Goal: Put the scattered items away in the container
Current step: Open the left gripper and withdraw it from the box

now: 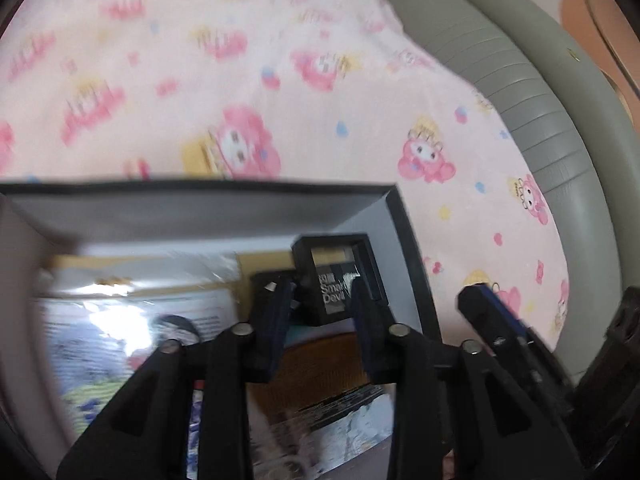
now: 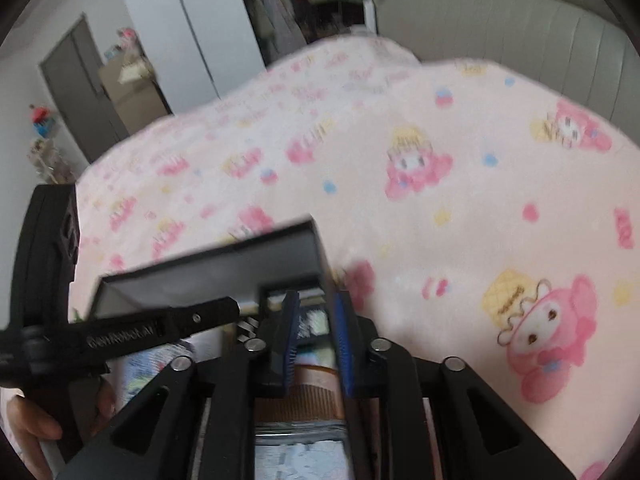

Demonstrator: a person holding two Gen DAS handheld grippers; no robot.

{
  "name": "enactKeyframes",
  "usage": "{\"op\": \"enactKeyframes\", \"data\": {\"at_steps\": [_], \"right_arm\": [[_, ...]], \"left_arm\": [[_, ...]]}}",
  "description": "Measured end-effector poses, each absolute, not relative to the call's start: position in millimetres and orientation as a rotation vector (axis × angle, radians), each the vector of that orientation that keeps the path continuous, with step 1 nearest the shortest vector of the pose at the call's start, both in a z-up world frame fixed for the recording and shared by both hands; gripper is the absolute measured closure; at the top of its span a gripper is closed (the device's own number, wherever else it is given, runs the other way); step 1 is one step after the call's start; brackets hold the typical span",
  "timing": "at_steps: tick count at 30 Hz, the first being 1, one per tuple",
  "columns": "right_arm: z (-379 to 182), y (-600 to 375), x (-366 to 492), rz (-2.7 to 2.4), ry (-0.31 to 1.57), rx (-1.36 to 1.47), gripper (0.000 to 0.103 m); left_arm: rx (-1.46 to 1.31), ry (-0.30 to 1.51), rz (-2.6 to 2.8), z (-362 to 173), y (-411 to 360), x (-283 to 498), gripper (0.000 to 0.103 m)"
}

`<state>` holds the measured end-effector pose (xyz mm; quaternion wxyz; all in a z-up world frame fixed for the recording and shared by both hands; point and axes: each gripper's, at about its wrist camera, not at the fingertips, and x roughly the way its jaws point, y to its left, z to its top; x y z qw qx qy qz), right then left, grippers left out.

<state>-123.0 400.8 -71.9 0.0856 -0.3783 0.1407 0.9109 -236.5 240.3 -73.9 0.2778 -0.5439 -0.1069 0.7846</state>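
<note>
Where the pink cartoon-print bedspread (image 1: pixel 280 80) carries it, black-walled container (image 1: pixel 200 190) sitting open-topped on the bed. Inside: glossy printed packets (image 1: pixel 132 312), blurred, lying flat, plus a small black box (image 1: pixel 340 276) marked "Smart Devi…" near the right wall. Left gripper (image 1: pixel 320 312) over the container, jaws parted partway, flanking the small black box; contact cannot be told. Right gripper (image 2: pixel 316 340) at the container's right wall, jaws narrowly apart, gripping nothing discernible. Grey padded headboard (image 1: pixel 540 120) behind.

pink cartoon-print blanket (image 1: pixel 240 60); black box (image 1: pixel 404 216); grey headboard (image 1: pixel 532 92).
</note>
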Motion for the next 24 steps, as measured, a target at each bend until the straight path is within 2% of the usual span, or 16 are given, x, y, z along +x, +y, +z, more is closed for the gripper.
{"op": "enactKeyframes", "data": {"at_steps": [1,2,4,6,8,10,15,18,20,24], "right_arm": [[-66.9,397.5,-119.9,2.713,0.401,-1.108,0.076],[-62.0,394.1,-116.8,2.711,0.386,-1.091,0.07],[-54.0,387.9,-112.8,2.716,0.39,-1.081,0.065],[-46.5,381.8,-109.3,2.721,0.401,-1.08,0.061],[-37.4,373.7,-104.5,2.732,0.4,-1.074,0.05],[-27.5,365.1,-98.2,2.752,0.391,-1.056,0.05],[7.3,338.5,-76.1,2.783,0.342,-1.007,0.049],[31.0,320.0,-55.7,2.818,0.285,-0.966,0.047],[43.3,311.0,-38.6,2.829,0.282,-0.933,0.039],[54.2,291.1,2.3,2.84,0.281,-0.902,0.038]], "left_arm": [[-1.424,-0.258,2.153,-64.7,238.0,-233.2,0.054],[-1.393,-0.238,2.194,-57.6,236.4,-232.9,0.049],[-1.319,-0.203,2.28,-38.0,225.8,-223.8,0.035],[-1.253,-0.167,2.353,-20.8,215.6,-216.3,0.027],[-1.191,-0.124,2.427,-4.6,205.9,-206.4,0.02],[-1.15,-0.077,2.496,11.5,195.8,-195.9,0.007],[-1.044,-0.022,2.603,49.1,168.0,-162.6,0.006],[-0.984,0.004,2.671,73.3,148.2,-135.6,0.002],[-0.938,0.014,2.71,87.8,135.8,-114.9,0.001],[-0.858,0.042,2.773,109.4,113.0,-61.8,0.0]]}}
